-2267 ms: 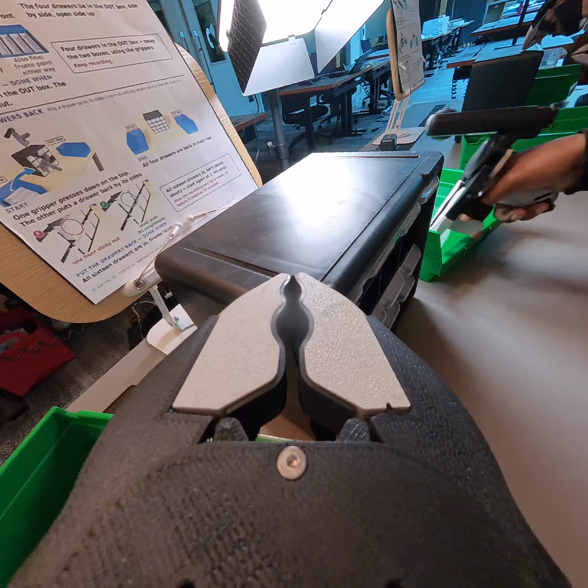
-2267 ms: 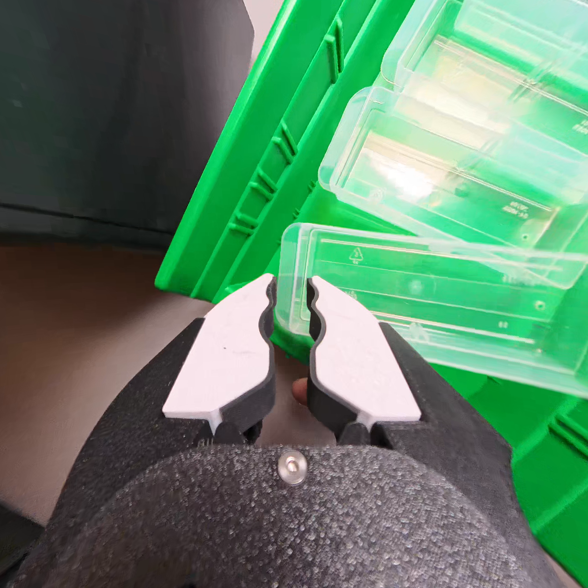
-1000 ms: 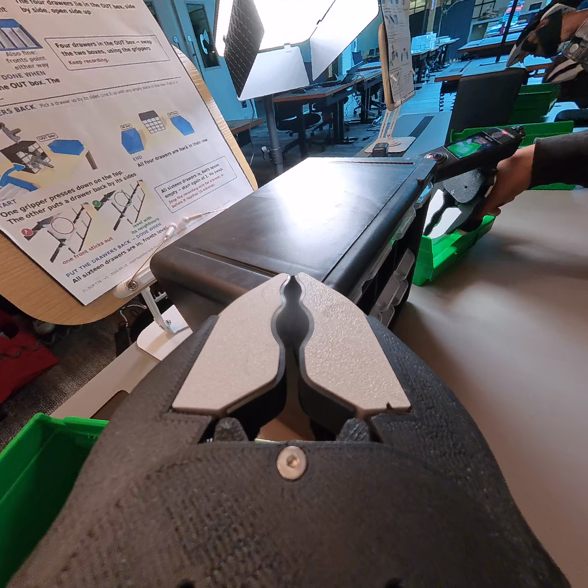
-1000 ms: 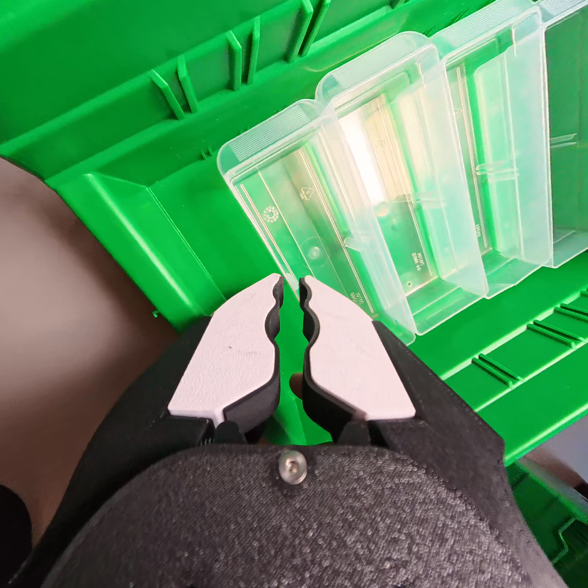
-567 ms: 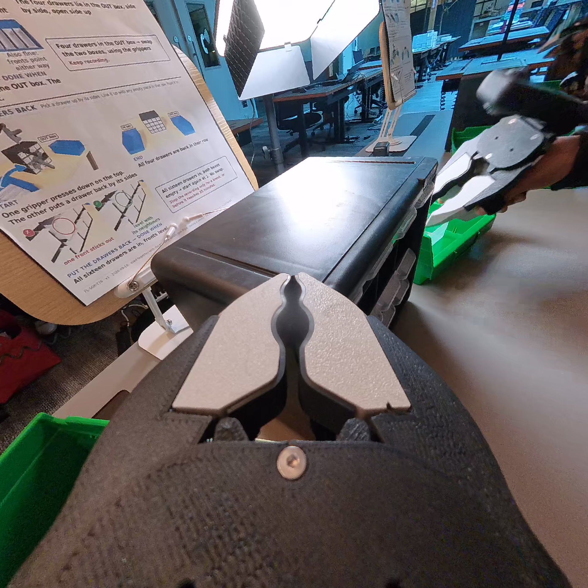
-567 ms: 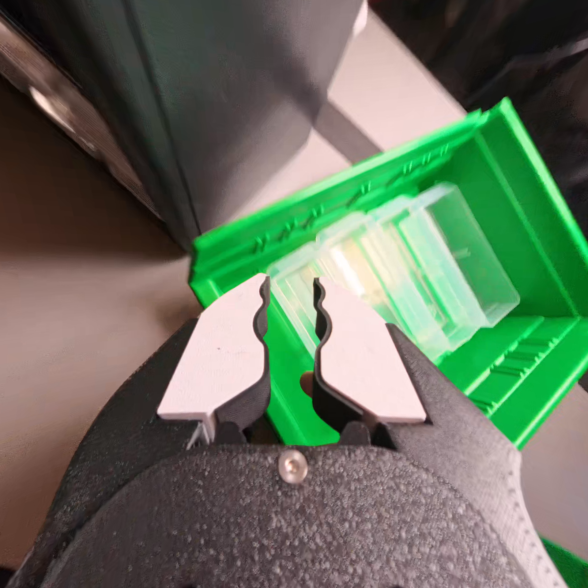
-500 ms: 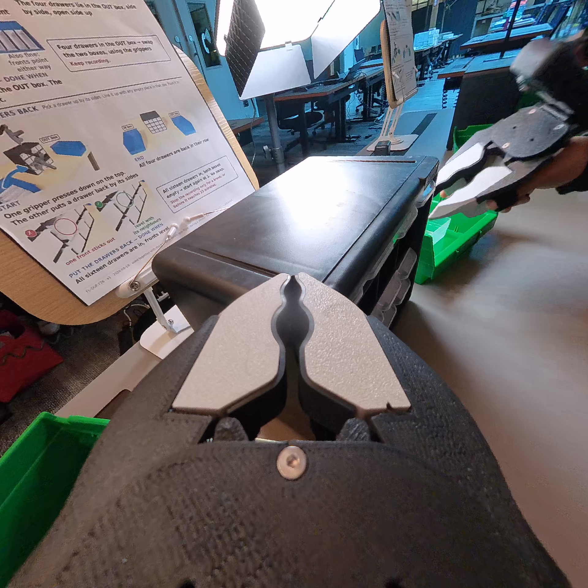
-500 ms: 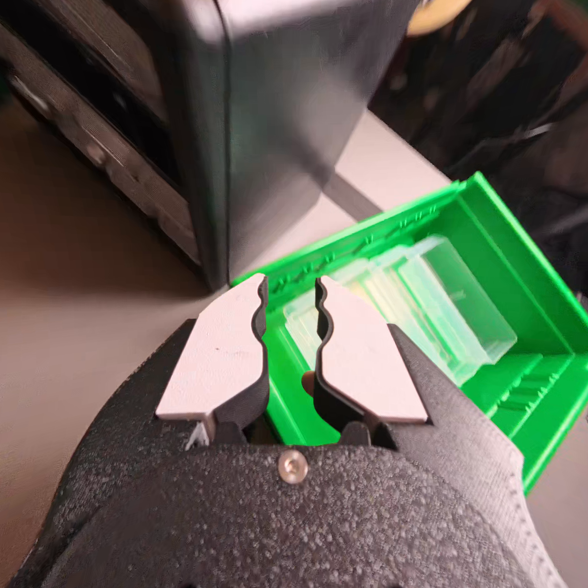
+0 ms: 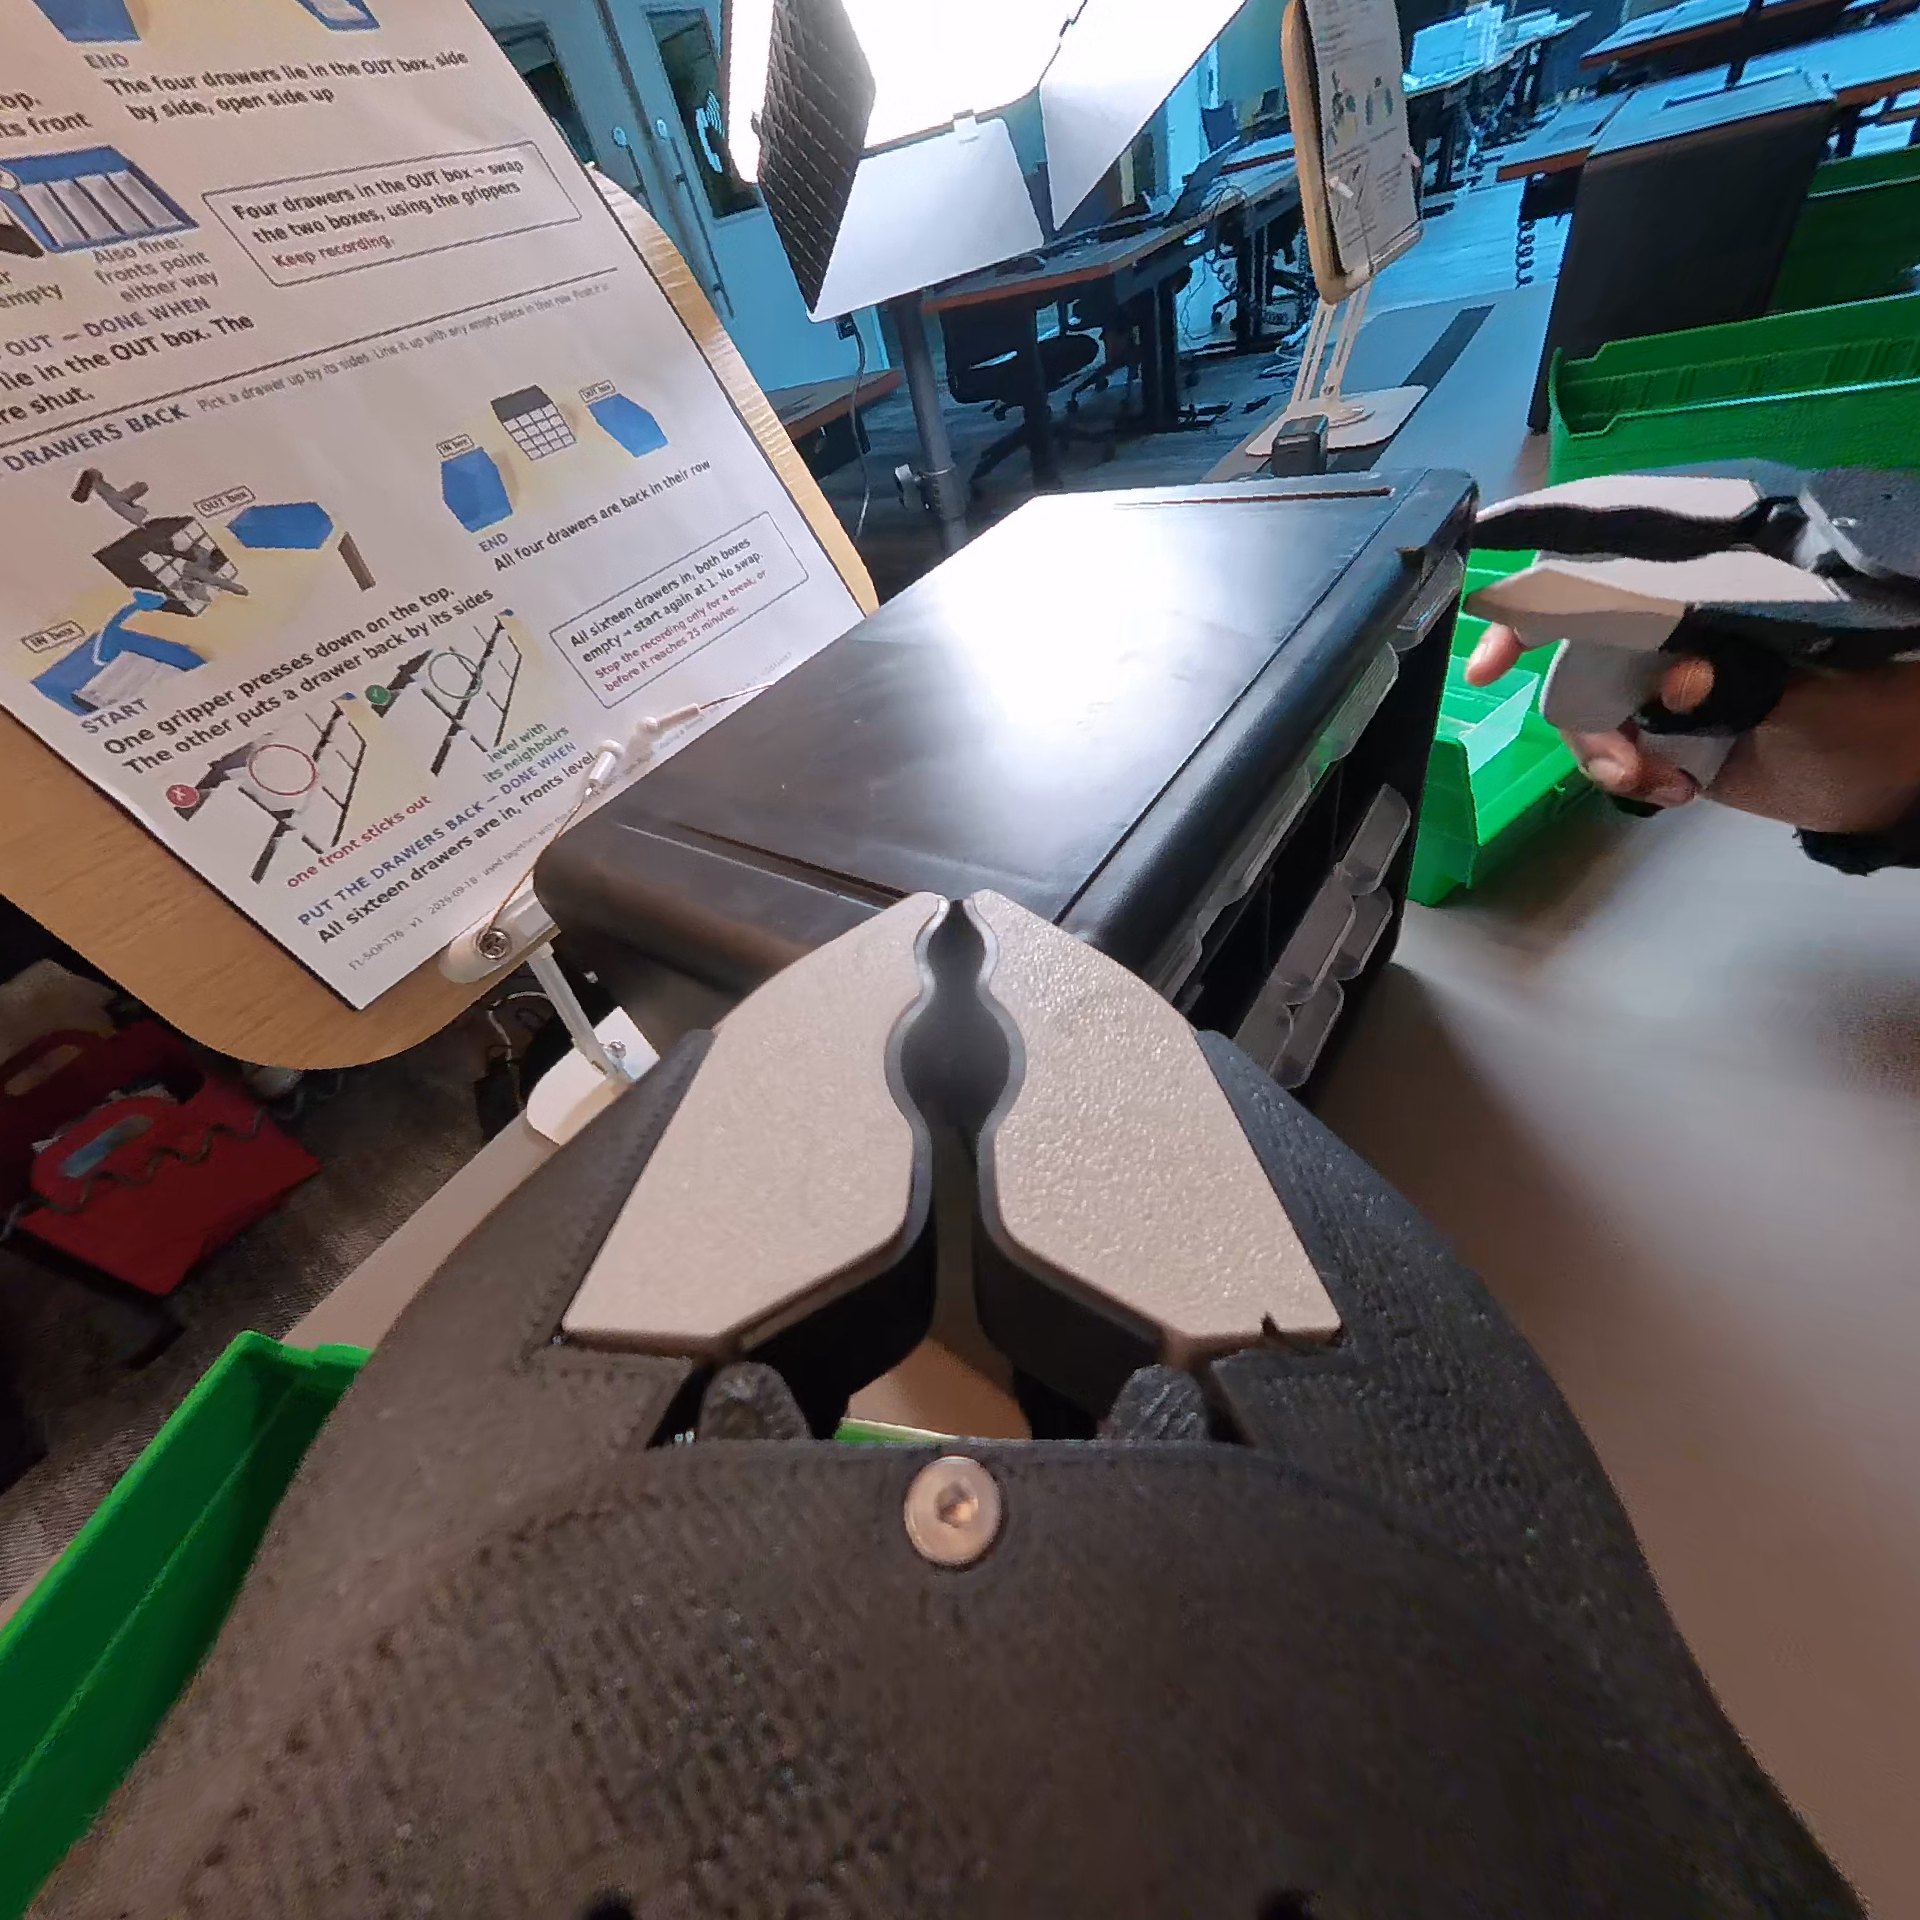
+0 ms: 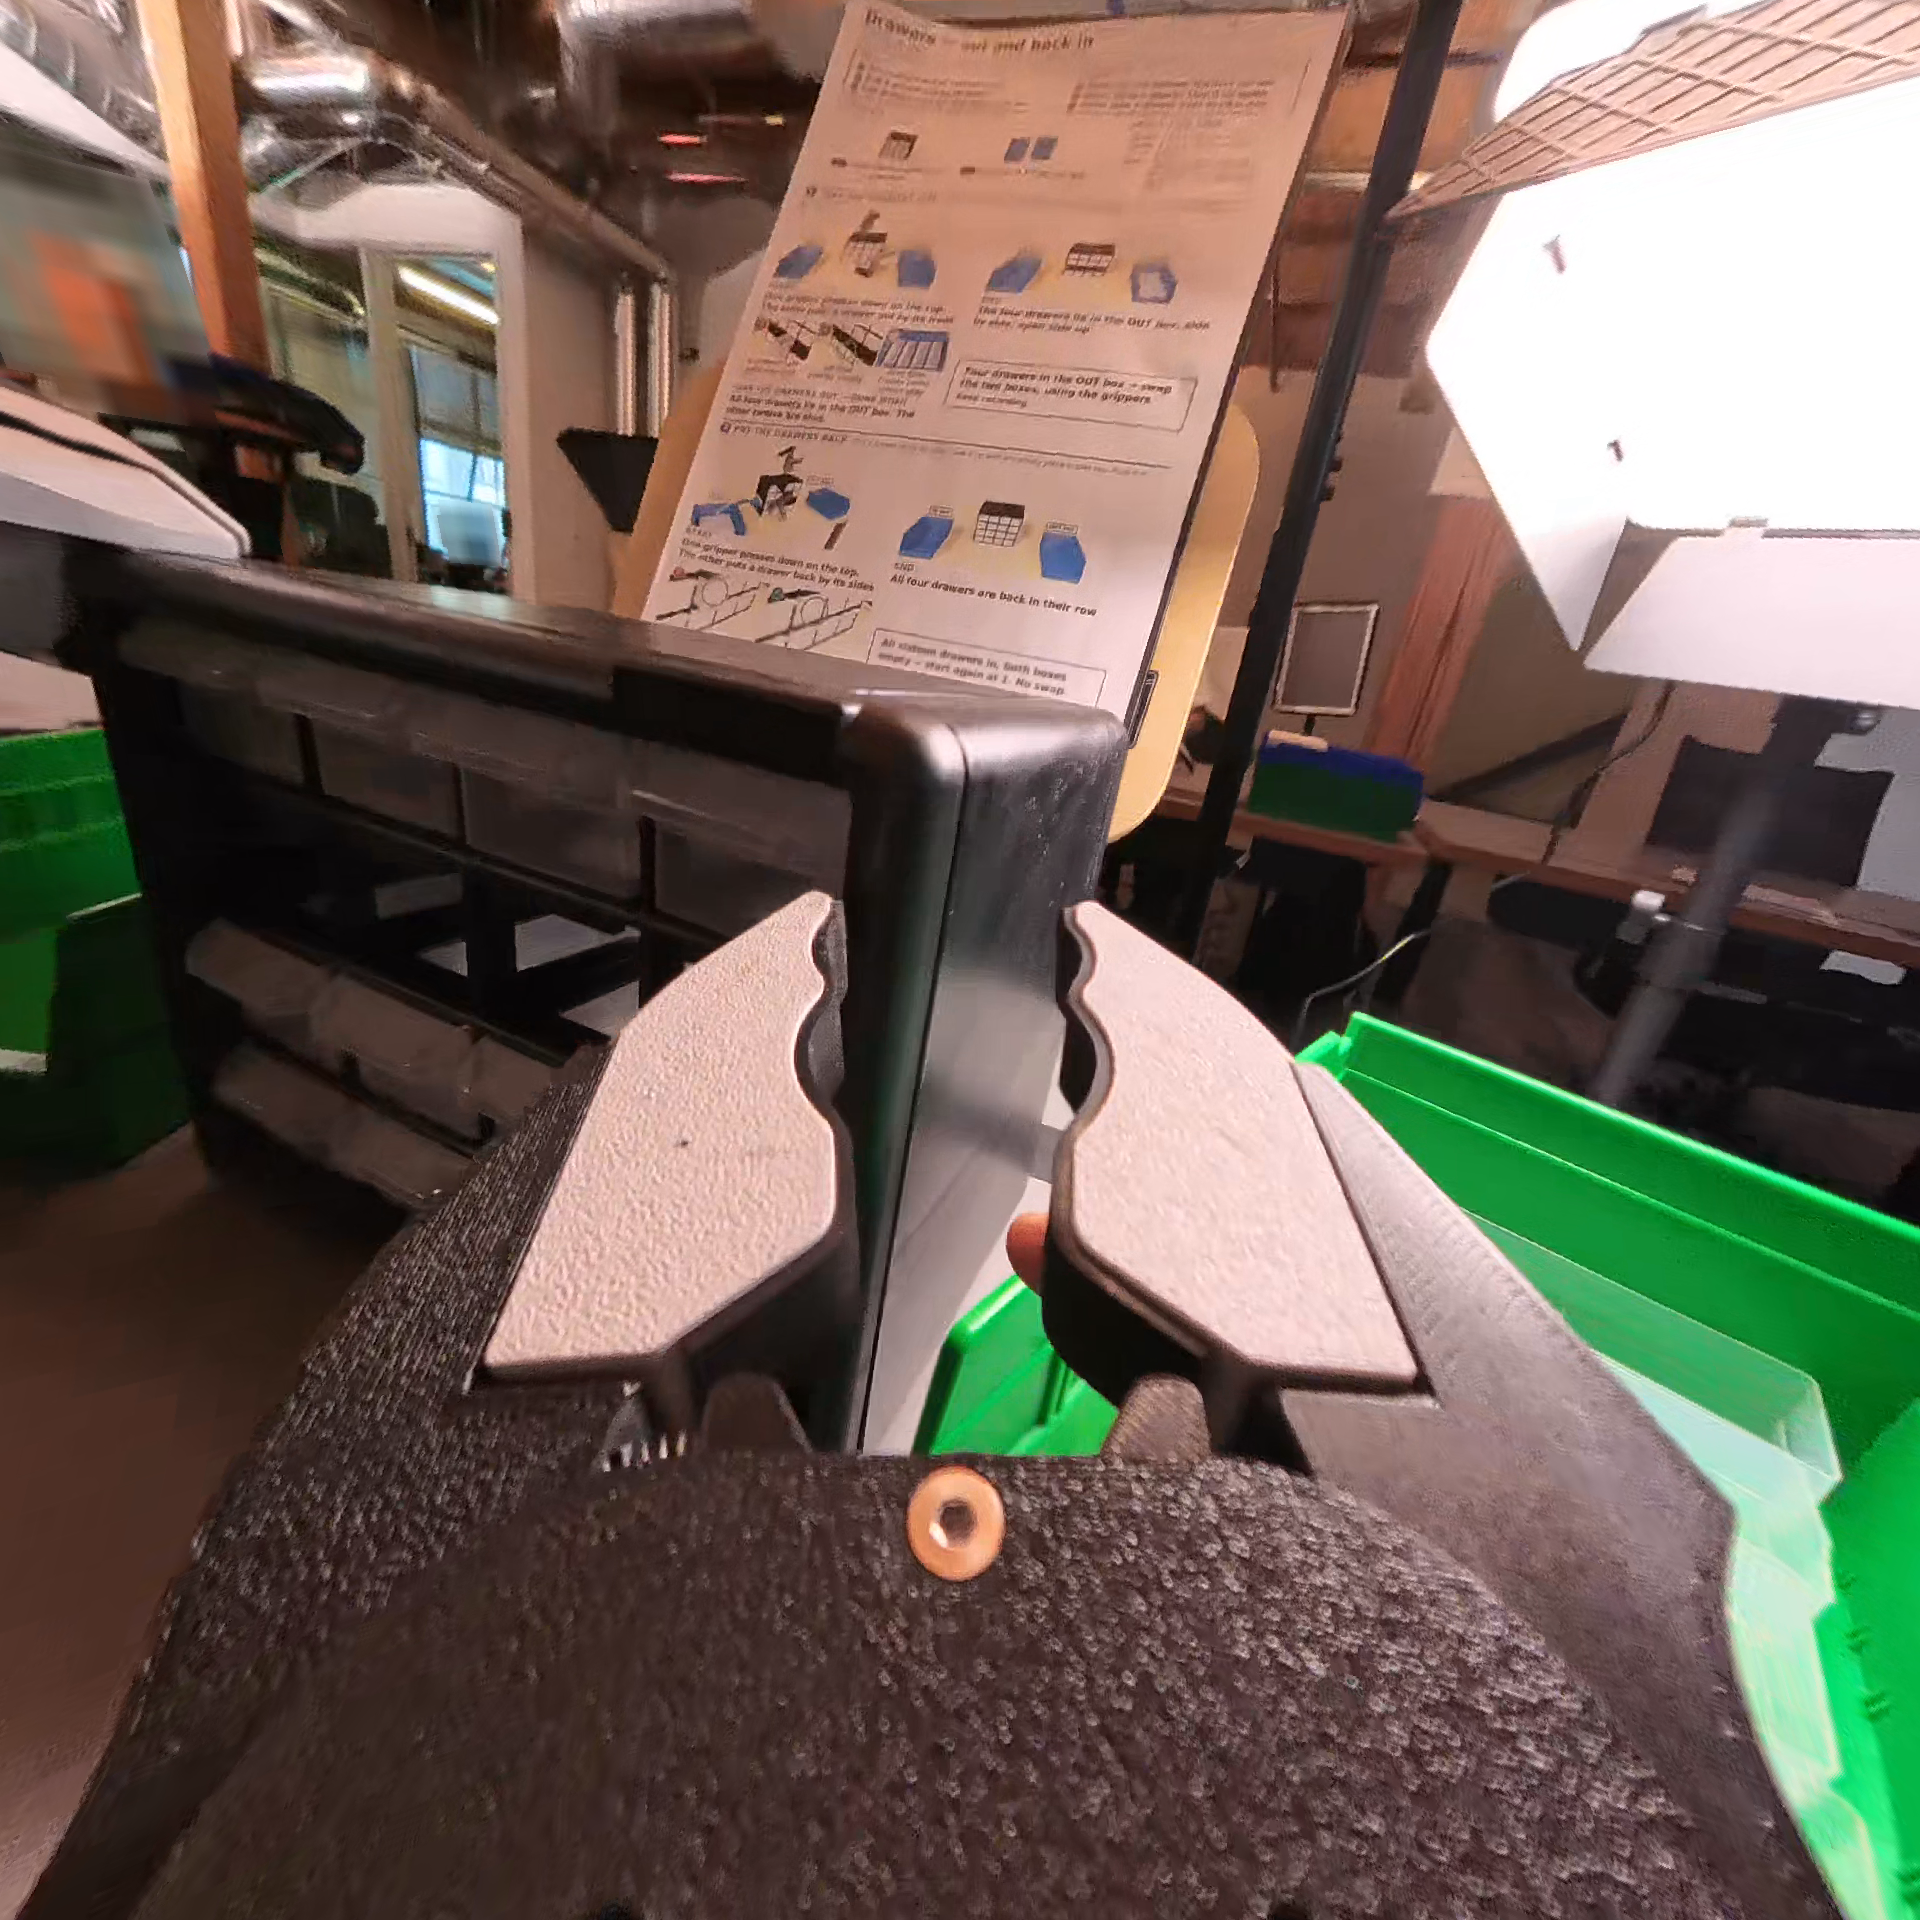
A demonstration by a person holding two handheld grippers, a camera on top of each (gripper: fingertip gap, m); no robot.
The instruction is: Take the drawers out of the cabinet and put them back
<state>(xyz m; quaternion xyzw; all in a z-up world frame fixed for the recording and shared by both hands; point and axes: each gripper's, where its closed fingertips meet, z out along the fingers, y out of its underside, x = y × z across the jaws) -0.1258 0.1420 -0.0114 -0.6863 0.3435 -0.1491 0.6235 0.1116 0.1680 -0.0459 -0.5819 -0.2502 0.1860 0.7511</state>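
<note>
The black cabinet (image 9: 1039, 707) stands ahead of my left gripper (image 9: 951, 912), which is shut and empty, low behind the cabinet's near end. My right gripper (image 10: 951, 920) is open and empty, facing the cabinet's front right corner (image 10: 904, 831). The left wrist view shows the right gripper (image 9: 1496, 566) held by a hand at the cabinet's top front corner. Clear drawers (image 10: 343, 1023) sit in the lower rows, and one row of slots (image 10: 540, 935) looks empty. More clear drawers (image 10: 1725, 1455) lie in a green box (image 10: 1621, 1174) to the right.
A second green box (image 9: 114, 1558) sits at my left gripper's lower left. An instruction sheet on a wooden board (image 9: 312, 468) leans behind the cabinet. A lamp panel (image 10: 1683, 343) stands at the back right. The tan tabletop (image 9: 1610, 1195) lies in front of the cabinet.
My right gripper lifted away from the drawers in the green box, swung up to face the cabinet's front corner, and opened wider. My left gripper stayed shut and hardly moved.
</note>
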